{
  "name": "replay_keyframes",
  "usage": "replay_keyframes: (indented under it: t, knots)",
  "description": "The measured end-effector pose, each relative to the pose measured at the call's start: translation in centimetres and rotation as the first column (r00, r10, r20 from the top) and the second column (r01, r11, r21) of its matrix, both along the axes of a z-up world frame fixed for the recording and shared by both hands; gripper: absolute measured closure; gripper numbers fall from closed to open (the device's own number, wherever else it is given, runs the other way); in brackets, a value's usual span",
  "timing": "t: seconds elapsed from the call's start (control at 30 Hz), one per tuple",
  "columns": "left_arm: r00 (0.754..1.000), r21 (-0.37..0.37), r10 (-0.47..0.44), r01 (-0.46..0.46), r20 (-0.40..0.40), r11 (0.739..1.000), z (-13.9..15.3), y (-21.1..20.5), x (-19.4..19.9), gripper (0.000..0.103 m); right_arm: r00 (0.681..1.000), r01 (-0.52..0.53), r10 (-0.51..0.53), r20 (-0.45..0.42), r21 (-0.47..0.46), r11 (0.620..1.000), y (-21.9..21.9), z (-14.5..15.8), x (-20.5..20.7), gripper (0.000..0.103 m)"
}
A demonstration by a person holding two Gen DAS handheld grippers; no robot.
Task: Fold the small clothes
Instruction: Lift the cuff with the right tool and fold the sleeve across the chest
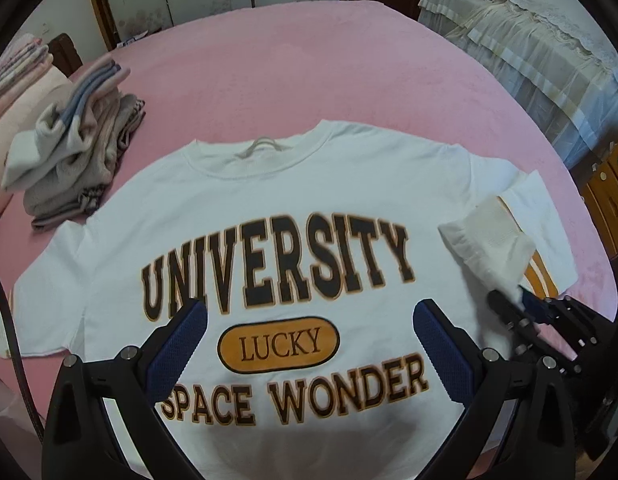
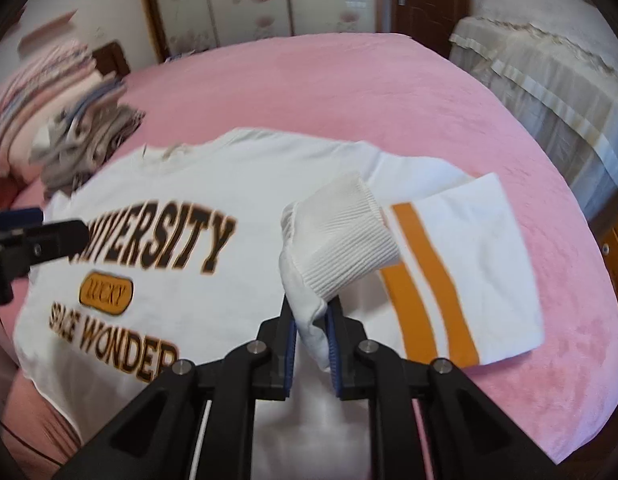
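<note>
Sock (image 2: 341, 236), white and ribbed at the cuff, is pinched by its lower end in the right tongs (image 2: 312, 330); the pads close on the cloth and the rest stands up and away from them, long axis along the line of the fingers, cuff farthest out. It hangs above the right side of the T-shirt (image 1: 269, 184), between the printed lettering and the orange-striped sleeve (image 2: 461, 272). The left tongs (image 1: 309, 344) are spread wide and empty over the shirt's chest print, so the right hand has the sock and the left is the free one, off to the sock's left with the lettering between them. I judge the next step depends on the left tongs reaching across to the cuff. Beyond the shirt's left shoulder sits a pile (image 1: 81, 140) of folded socks and cloths on the pink bed (image 1: 309, 60). The right view is blurred; the sock's toe is hidden inside the grip.
</note>
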State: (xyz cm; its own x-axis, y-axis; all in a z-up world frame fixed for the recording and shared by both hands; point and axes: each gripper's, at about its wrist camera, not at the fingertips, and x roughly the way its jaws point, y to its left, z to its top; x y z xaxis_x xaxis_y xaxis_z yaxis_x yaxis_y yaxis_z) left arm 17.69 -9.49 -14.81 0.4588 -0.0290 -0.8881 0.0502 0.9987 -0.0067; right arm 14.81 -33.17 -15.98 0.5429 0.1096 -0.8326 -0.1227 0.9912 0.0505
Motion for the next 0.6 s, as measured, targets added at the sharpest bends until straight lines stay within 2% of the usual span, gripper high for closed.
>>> replay_keyframes:
  t: [0.03, 0.1, 0.13, 0.23, 0.33, 0.4, 0.47, 0.53, 0.57, 0.6]
  knots:
    - [1.000, -0.012, -0.005, 0.005, -0.005, 1.000, -0.3, 0.1, 0.0, 0.001, 0.999, -0.034, 0.034, -0.005, 0.018, 0.999, 0.6, -0.4, -0.3, 0.070]
    - [1.000, -0.039, -0.020, 0.019, -0.017, 0.999, -0.9, -0.1, 0.2, 0.001, 0.997, -0.074, 0.074, -0.008, 0.062, 0.995, 1.2, -0.7, -0.7, 0.055]
    - [0.999, -0.053, -0.029, 0.028, -0.022, 0.998, -1.2, -0.3, 0.2, 0.001, 0.996, -0.088, 0.089, -0.005, 0.081, 0.993, 1.5, -0.6, -0.9, 0.052]
    - [0.997, -0.095, -0.062, 0.058, -0.040, 0.994, -2.2, -1.2, 0.6, 0.001, 0.993, -0.115, 0.116, 0.002, 0.118, 0.986, 1.6, -0.2, -1.4, 0.050]
    - [0.993, -0.145, -0.092, 0.080, -0.080, 0.986, -3.5, -1.8, 1.0, 0.001, 0.994, -0.113, 0.113, 0.006, 0.107, 0.988, 1.2, 0.4, -1.7, 0.050]
    - [0.986, -0.219, -0.116, 0.089, -0.116, 0.972, -4.5, -2.0, 1.1, 0.003, 0.994, -0.106, 0.106, 0.009, 0.096, 0.990, 0.7, 0.6, -2.0, 0.050]
    - [0.978, -0.322, -0.131, 0.073, -0.162, 0.944, -5.4, -1.8, 1.3, 0.015, 0.996, -0.090, 0.090, 0.003, 0.106, 0.990, 0.1, 0.5, -2.2, 0.050]
    - [0.964, -0.443, -0.141, 0.027, -0.225, 0.896, -6.5, -1.5, 1.4, 0.021, 0.998, -0.059, 0.060, -0.005, 0.126, 0.990, -1.0, 0.4, -2.6, 0.050]
    - [0.957, -0.507, -0.141, -0.007, -0.253, 0.862, -7.1, -1.3, 1.4, 0.026, 0.999, -0.037, 0.039, -0.008, 0.143, 0.989, -1.6, 0.4, -2.8, 0.050]
    - [0.951, -0.559, -0.141, -0.039, -0.275, 0.828, -7.5, -1.2, 1.3, 0.027, 1.000, -0.020, 0.022, -0.010, 0.155, 0.988, -2.1, 0.3, -3.1, 0.050]
